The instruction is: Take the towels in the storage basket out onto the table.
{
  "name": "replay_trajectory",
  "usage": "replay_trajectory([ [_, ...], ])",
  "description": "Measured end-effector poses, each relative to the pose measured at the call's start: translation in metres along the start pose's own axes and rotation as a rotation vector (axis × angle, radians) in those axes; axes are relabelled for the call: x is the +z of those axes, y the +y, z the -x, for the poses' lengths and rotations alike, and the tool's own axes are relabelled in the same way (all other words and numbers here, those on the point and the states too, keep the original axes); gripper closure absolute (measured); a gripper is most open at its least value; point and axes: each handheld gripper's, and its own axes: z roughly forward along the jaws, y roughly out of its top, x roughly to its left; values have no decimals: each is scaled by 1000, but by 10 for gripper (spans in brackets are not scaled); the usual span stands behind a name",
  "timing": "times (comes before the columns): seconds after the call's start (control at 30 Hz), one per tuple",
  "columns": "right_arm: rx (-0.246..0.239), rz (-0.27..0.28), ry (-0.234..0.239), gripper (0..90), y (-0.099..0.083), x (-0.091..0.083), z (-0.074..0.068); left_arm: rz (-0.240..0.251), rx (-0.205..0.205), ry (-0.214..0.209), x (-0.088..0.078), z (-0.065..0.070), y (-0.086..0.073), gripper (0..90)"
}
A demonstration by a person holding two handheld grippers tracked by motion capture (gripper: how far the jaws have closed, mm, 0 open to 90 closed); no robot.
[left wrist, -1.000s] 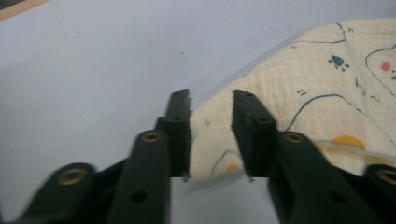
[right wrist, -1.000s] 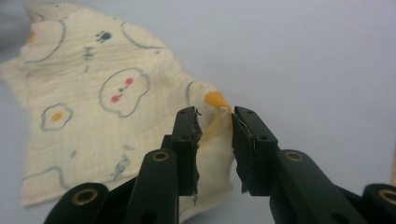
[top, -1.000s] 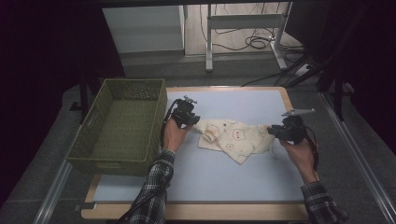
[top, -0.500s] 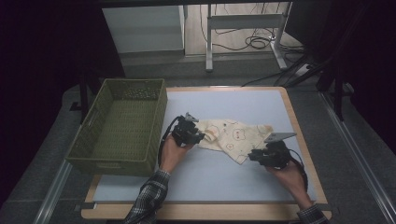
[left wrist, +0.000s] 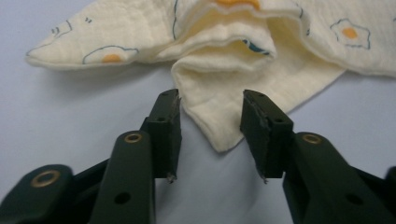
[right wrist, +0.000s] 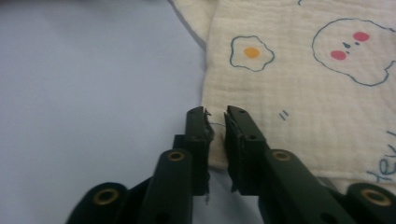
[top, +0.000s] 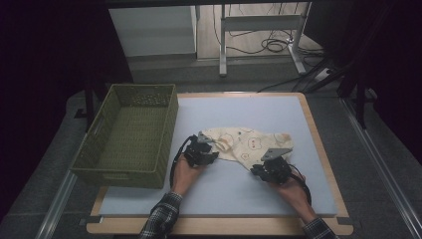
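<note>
A cream cloth (top: 249, 143) printed with fried eggs and blushing faces lies crumpled at mid-frame on the blue bench (top: 259, 199), right of a green basket (top: 127, 142). The right gripper (right wrist: 215, 114) has just been closing, its fingers (right wrist: 196, 135) narrow and pinching the cloth's lower edge. The left gripper (left wrist: 210, 105) stands half open, a folded corner between its fingers (left wrist: 166, 126) but not yet pressed. The step in hand appears to be taking hold of two edges; next, the left must close, then both likely lift or spread. Blue lettering at the cloth's hem is too cut off to read.
</note>
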Motion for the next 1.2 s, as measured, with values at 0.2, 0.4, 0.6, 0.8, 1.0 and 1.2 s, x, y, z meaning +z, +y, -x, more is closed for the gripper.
replay_trajectory([
  [0.2,16,-24,35,874,5,-5,4,14,-46,-14,2,7,-1,884],
  [0.4,38,32,1,875,18,-33,21,-10,-61,-43,-13,12,-11,891],
  [0.6,47,53,-62,874,35,-54,44,-14,-44,-60,-29,25,-28,890],
  [0.8,65,70,-130,874,53,-70,67,-23,-33,-66,-45,30,-45,887],
  [1.0,79,67,-173,875,68,-78,86,-26,-33,-74,-56,33,-56,885],
  [1.2,116,67,-220,874,89,-85,112,-39,-22,-67,-63,34,-61,881],
])
